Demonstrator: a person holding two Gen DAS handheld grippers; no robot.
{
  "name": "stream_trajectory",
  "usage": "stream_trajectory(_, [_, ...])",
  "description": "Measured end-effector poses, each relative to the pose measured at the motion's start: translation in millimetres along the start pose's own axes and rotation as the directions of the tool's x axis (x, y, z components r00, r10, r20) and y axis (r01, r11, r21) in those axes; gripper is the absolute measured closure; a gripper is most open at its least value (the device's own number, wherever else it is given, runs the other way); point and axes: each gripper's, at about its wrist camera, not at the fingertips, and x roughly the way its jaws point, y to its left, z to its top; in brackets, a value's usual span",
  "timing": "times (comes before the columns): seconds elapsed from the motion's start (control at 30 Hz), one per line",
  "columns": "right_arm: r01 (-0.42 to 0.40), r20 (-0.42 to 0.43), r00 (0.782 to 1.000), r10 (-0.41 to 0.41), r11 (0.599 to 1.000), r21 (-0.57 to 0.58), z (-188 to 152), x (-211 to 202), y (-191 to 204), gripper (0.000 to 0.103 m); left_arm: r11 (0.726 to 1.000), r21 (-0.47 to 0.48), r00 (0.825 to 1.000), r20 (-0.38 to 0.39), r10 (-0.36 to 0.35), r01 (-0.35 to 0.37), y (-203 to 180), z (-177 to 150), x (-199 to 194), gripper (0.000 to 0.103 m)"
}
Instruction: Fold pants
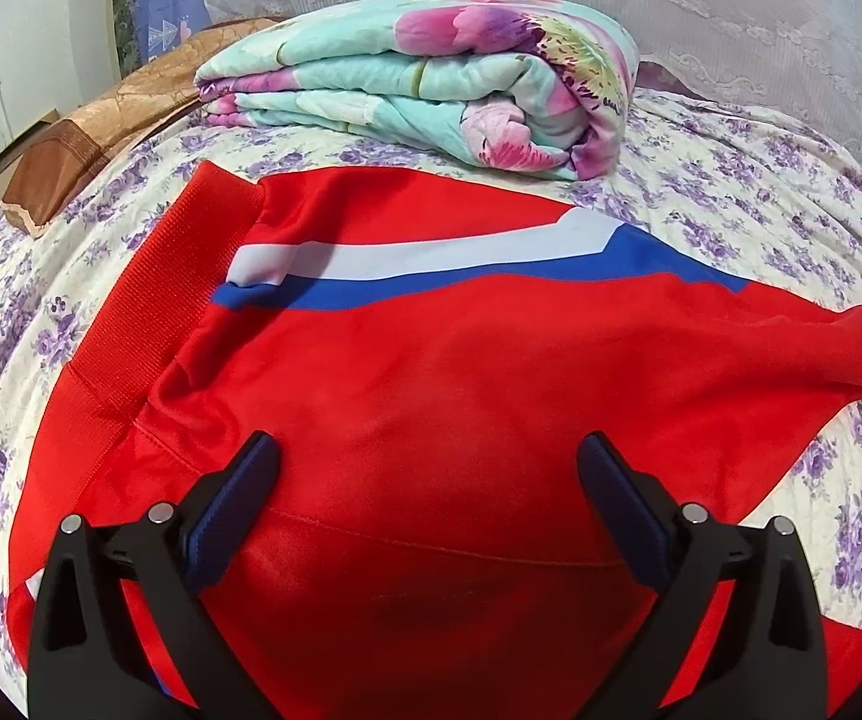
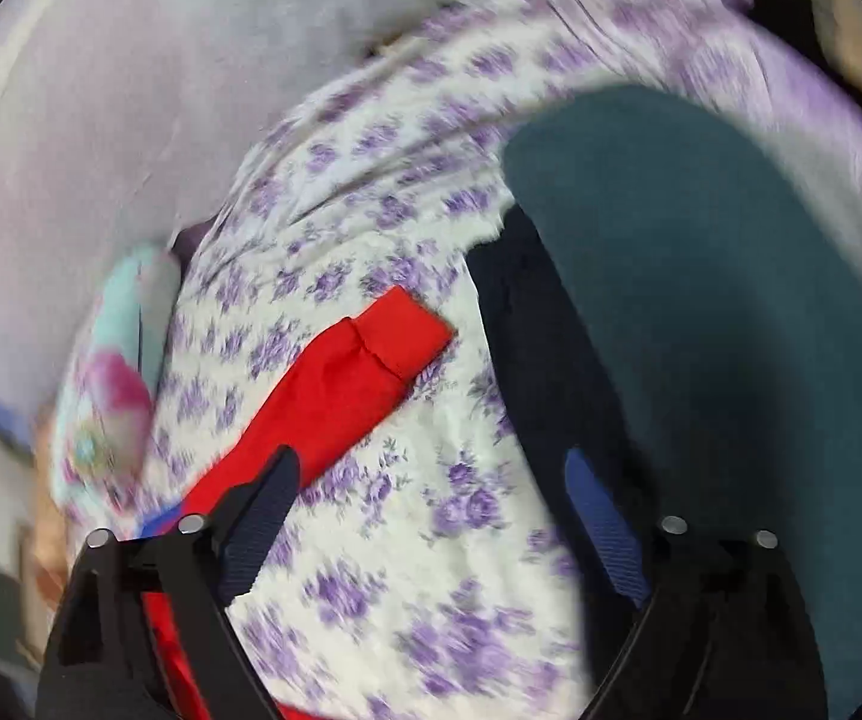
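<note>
Red pants (image 1: pixel 431 372) with a white and blue stripe lie spread on the flowered bedsheet (image 1: pixel 760 192), their ribbed waistband (image 1: pixel 149 324) at the left. My left gripper (image 1: pixel 428 456) hovers open just over the red cloth, nothing between its fingers. In the blurred right wrist view a red pant leg (image 2: pixel 335 396) runs up from the lower left and ends in a cuff (image 2: pixel 401 330). My right gripper (image 2: pixel 431 474) stands open above the sheet, beside that leg, with its left finger (image 2: pixel 263 510) over the leg's edge and no cloth clamped.
A folded floral quilt (image 1: pixel 431 84) sits behind the pants; it shows again as a blur, quilt (image 2: pixel 107 396). A brown pillow (image 1: pixel 89 144) lies at the far left. Dark teal and black clothes (image 2: pixel 730 300) lie at the right on the sheet (image 2: pixel 407 210).
</note>
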Motion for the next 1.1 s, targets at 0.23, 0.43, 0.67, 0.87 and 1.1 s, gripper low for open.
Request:
stream_trajectory(0.23, [0.043,-0.014,0.999,-0.043,0.999,-0.005,12,85,29,0.039,1.000,-0.003,1.000,-0.017,-0.013,0.013,1,2,1,0.005])
stream_trajectory(0.43, [0.152,0.035,0.988,-0.149,0.985,-0.077,27,113,51,0.083,0.999,0.028,0.999,-0.037,-0.032,0.033,-4,4,5,0.005])
stream_trajectory(0.67, [0.077,0.075,0.994,-0.074,0.996,-0.044,6,5,37,0.089,0.998,0.004,0.997,-0.048,-0.060,0.060,0,5,5,0.005])
stream_trajectory(0.87, [0.400,0.148,0.913,-0.380,0.906,-0.139,-27,-8,-8,0.038,0.997,0.024,0.996,-0.052,-0.067,0.068,-4,3,3,0.005])
stream_trajectory(1.1, [0.289,0.236,0.947,-0.220,0.904,-0.316,-42,-31,29,0.049,0.977,0.059,0.979,0.002,-0.203,0.203,8,9,-45,0.005])
